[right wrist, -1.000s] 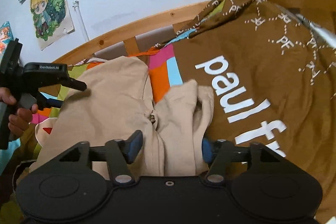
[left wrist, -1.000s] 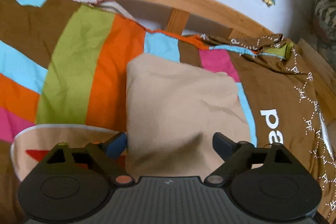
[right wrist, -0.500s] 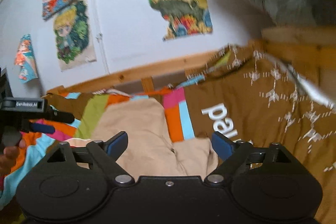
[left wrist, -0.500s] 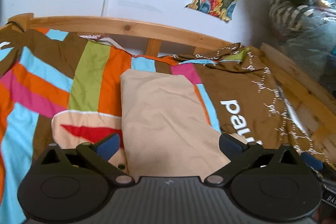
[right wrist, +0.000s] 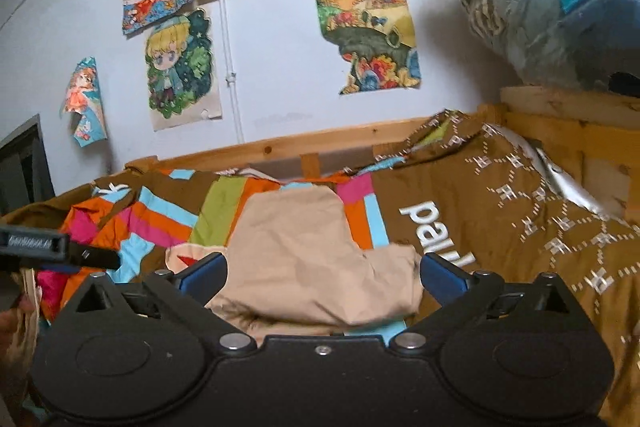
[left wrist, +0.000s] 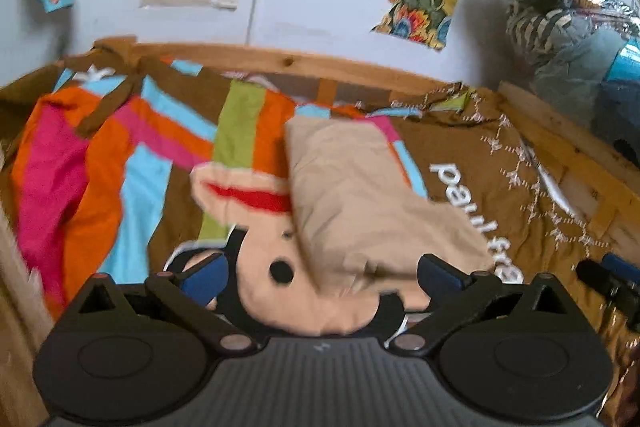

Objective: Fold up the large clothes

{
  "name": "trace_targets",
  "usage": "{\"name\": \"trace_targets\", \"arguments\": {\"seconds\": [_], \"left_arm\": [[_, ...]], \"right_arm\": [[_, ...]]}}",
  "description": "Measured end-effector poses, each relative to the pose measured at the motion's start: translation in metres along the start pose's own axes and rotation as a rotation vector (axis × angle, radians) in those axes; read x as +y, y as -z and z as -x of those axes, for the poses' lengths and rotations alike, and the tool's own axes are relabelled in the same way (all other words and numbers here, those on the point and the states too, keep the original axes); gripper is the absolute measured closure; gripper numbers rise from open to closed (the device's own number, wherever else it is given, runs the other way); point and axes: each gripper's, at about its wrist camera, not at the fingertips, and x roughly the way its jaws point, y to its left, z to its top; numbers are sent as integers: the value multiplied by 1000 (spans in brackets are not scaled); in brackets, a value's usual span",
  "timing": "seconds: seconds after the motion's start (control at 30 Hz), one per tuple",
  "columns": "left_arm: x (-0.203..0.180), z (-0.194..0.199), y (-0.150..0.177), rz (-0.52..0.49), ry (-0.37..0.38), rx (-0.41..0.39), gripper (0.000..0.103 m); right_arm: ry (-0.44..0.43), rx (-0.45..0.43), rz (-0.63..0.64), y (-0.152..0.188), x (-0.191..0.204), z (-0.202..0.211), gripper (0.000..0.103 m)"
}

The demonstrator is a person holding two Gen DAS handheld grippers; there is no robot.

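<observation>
- Now, from the left wrist view: the left gripper [left wrist: 322, 273] has its jaws spread wide and grasps nothing; the folded beige garment [left wrist: 360, 195] lies ahead on the striped bedspread [left wrist: 120, 163], partly covering a cartoon face print [left wrist: 264, 259]. The right gripper [left wrist: 612, 283] peeks in at the right edge.
- From the right wrist view: the right gripper [right wrist: 322, 273] is likewise spread and empty above the beige garment [right wrist: 304, 251]; the left gripper [right wrist: 56, 247] hangs at the left, wall posters [right wrist: 180, 67] behind.
</observation>
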Motion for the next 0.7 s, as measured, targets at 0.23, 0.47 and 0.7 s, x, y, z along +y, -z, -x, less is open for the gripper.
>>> {"name": "trace_targets", "arguments": {"seconds": [0.23, 0.47, 0.7], "left_arm": [[-8, -9, 32, -79, -9, 85, 1], [-8, -17, 35, -84, -26, 100, 1], [-8, -25, 39, -93, -40, 129, 1]], "right_arm": [[35, 69, 9, 22, 3, 3, 1], [36, 121, 28, 41, 9, -6, 1], [53, 136, 24, 45, 5, -10, 1]]}}
